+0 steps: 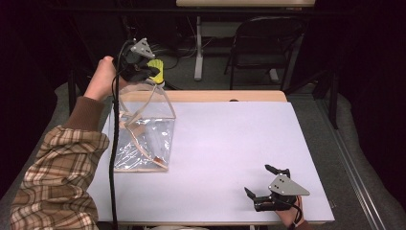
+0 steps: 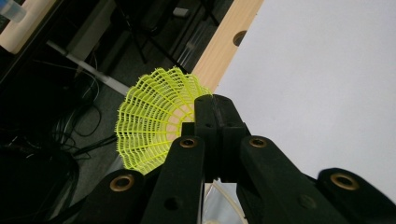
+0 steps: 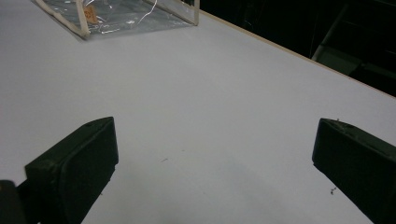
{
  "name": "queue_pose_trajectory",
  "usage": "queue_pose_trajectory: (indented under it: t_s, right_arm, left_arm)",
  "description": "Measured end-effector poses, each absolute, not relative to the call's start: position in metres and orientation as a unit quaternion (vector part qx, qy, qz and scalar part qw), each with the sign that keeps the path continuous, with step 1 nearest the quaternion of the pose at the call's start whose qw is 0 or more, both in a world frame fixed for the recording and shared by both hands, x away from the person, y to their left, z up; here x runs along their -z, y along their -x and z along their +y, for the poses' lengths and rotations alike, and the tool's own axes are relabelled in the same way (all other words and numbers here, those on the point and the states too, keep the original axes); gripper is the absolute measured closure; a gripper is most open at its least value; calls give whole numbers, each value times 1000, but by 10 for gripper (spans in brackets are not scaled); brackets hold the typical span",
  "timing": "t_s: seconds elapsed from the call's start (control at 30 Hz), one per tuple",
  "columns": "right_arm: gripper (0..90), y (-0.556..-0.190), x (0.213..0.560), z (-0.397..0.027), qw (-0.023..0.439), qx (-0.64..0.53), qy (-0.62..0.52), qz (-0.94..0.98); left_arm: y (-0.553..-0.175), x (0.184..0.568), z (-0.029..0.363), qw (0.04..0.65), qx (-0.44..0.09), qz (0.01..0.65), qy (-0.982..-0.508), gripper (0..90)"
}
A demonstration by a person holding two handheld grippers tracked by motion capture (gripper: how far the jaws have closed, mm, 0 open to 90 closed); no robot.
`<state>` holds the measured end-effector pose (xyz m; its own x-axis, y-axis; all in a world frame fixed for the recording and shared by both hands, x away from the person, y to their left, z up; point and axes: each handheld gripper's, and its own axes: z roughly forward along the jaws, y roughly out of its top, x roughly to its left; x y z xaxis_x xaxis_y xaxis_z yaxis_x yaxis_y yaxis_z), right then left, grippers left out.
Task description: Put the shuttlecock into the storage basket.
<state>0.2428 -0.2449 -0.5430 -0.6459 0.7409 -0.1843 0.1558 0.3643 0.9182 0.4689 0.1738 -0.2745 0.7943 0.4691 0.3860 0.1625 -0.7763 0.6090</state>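
Observation:
A yellow net-skirted shuttlecock (image 1: 156, 71) (image 2: 149, 126) hangs in the air over the table's far left corner. My left gripper (image 1: 143, 72) (image 2: 215, 105) is shut on the edge of its skirt. Directly below stands a clear plastic bag with tan trim (image 1: 143, 134), its mouth raised toward the shuttlecock. The bag's corner also lies at the far side of the right gripper view (image 3: 121, 14). My right gripper (image 1: 257, 179) (image 3: 215, 144) rests low near the table's front right, jaws wide open with nothing between them.
The white table top (image 1: 230, 143) has a wooden strip along its far edge (image 1: 215, 96). Behind it stand a dark folding chair (image 1: 268, 43) and a table leg amid cables on the floor. A plaid sleeve (image 1: 57, 177) comes in along the left side.

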Motion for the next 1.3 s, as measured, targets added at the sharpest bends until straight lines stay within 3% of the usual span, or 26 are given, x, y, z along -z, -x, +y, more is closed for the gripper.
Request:
queue_pose_trajectory:
  t_s: [1.3]
  right_arm:
    - [0,-243,544,-244,296,-479,-295,772]
  left_arm:
    - [-470,267,214,274,-307,223,-884,900]
